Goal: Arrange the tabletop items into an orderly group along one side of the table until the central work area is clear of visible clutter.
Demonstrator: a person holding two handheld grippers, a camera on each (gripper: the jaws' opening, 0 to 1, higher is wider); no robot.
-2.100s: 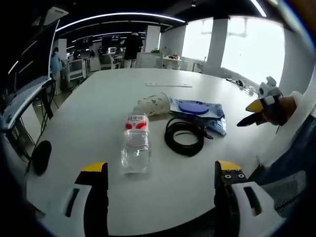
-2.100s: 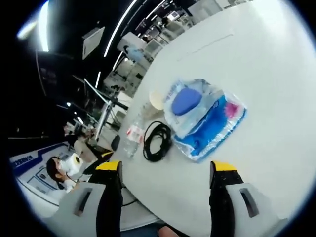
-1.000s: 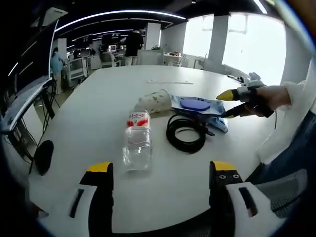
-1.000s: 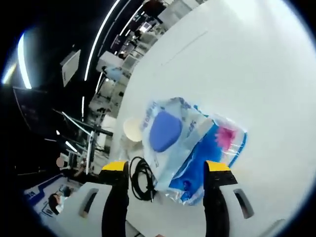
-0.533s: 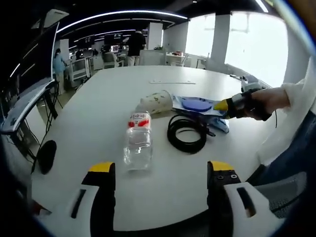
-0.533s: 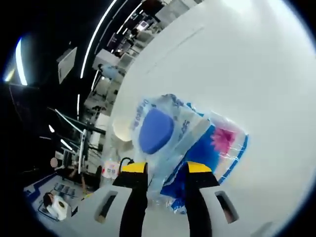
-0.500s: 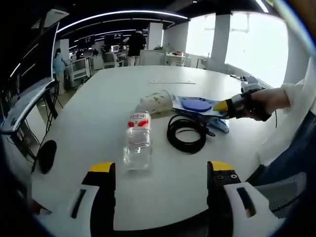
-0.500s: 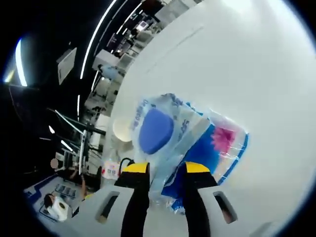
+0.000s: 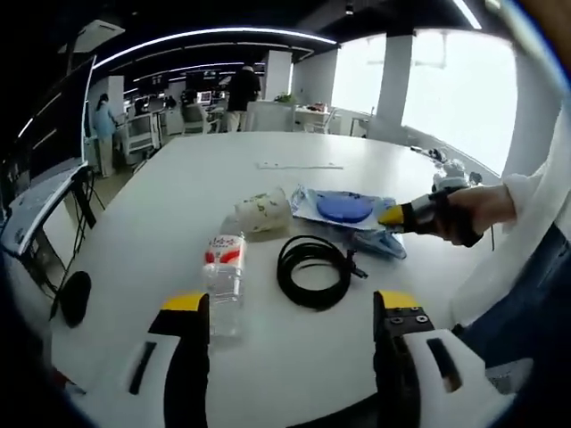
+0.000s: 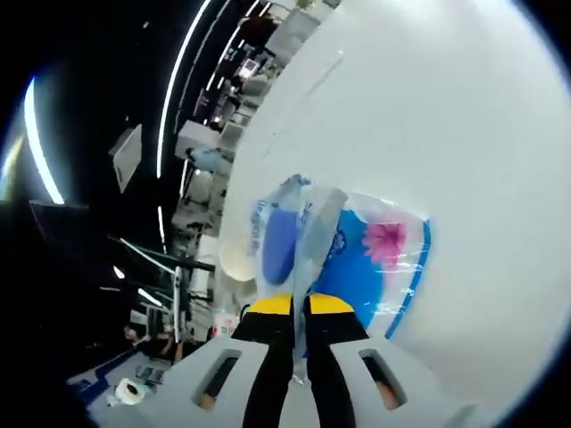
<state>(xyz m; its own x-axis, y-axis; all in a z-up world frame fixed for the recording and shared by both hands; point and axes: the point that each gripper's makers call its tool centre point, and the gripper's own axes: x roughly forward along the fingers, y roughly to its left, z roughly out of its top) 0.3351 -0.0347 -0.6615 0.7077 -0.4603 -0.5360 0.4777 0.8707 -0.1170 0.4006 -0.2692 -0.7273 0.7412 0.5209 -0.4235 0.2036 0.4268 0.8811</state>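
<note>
On the white tabletop (image 9: 161, 205), left to right: water bottle (image 9: 223, 276) lying down, tipped paper cup (image 9: 261, 210), coiled black cable (image 9: 313, 272), blue wipes packet (image 9: 346, 210). The left hand-held gripper (image 9: 287, 357) hovers spread near the bottle. The right hand-held gripper (image 10: 300, 308) pinches the packet's near edge, its length running away from the jaws.

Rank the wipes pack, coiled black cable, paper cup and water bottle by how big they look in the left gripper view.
1. Wipes pack, widest
2. Coiled black cable
3. Water bottle, though it lies nearer the camera, so its rank against the cable is unsure
4. Paper cup
</note>
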